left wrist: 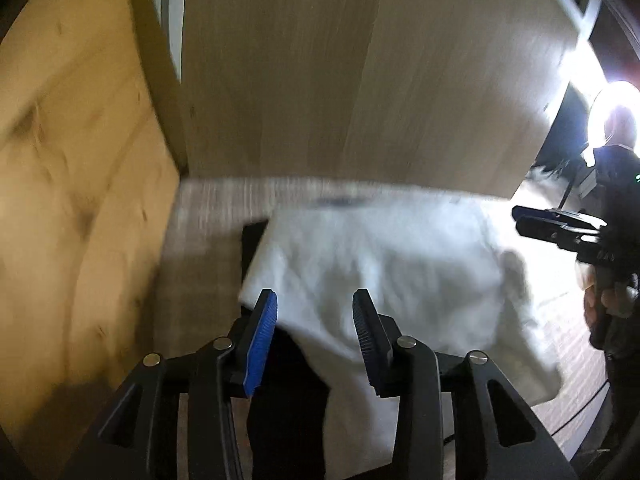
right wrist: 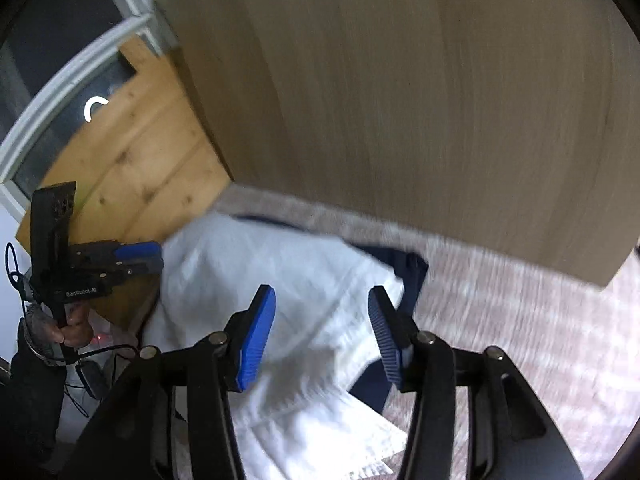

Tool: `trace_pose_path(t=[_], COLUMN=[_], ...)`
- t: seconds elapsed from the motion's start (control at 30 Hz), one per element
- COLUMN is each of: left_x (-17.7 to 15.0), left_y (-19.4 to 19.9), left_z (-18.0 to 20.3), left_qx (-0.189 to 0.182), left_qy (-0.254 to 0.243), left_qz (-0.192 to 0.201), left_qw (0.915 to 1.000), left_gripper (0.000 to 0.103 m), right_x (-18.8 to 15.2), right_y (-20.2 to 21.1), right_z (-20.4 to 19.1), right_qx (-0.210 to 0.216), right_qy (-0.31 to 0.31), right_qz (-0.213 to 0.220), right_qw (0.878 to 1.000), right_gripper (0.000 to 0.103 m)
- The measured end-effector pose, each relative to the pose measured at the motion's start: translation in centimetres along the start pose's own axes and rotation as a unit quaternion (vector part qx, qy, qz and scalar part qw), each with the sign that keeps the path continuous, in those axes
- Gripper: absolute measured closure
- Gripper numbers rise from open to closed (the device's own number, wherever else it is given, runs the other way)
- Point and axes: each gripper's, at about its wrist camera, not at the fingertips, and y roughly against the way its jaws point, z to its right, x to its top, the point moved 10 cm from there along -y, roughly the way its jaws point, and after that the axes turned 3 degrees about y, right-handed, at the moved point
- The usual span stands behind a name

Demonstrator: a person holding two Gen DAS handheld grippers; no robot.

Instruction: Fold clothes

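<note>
The white garment lies folded on the floor, over a dark navy garment that shows along its edges, near the base of a wooden cabinet. Above it hover the left claw and the right claw, both released, nothing between their blue pads.

White garment, folded, rumpled, atop dark navy garment, on carpet

Dim, motion-blurred fisheye views with dark, curved edges; a ring light flares at the right, overexposing the white garment.
</note>
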Motion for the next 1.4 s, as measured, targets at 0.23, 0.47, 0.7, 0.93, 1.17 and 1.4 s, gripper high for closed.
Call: trace_pose_path(t=[0.23,0.47,0.7,0.93,1.17,1.4], left_x=[-2.7,-4.8,-7.5,-9.4,-11.3,-11.7], left_y=[-4.5,-1.8,3.5,-2.4,3.3,10.0], left_z=[2.8,2.7,6.1,6.0,6.4,9.7], left_qx=[0.008,0.057,0.035,0.038,0.041,0.055], left_qy=[-0.058,-0.045,-0.049,-0.047,-0.022,-0.016], left_qz=[-0.047,-0.039,0.001,-0.054,-0.036,0.029], left_qw=[0.9972,0.9966,0.9982,0.9967,0.9983,0.9979], left_gripper=[0.063,0.058,0.041,0.041,0.040,0.021], right_x=[-3.5,-5.4,-6.9,-11.5,-16.2,-16.2], right_y=[-4.5,-1.7,6.5,1.3,10.5,19.6], right_z=[-4.0,-4.7,-3.7,-6.3,-3.4,-3.3], right_qx=[-0.008,-0.057,-0.044,-0.026,-0.042,-0.058], right_qy=[0.082,0.125,0.042,0.062,0.004,-0.116], right_qz=[-0.073,-0.081,-0.013,-0.093,-0.075,0.047], right_qw=[0.994,0.987,0.998,0.993,0.996,0.990], right_gripper=[0.038,0.036,0.036,0.036,0.036,0.024])
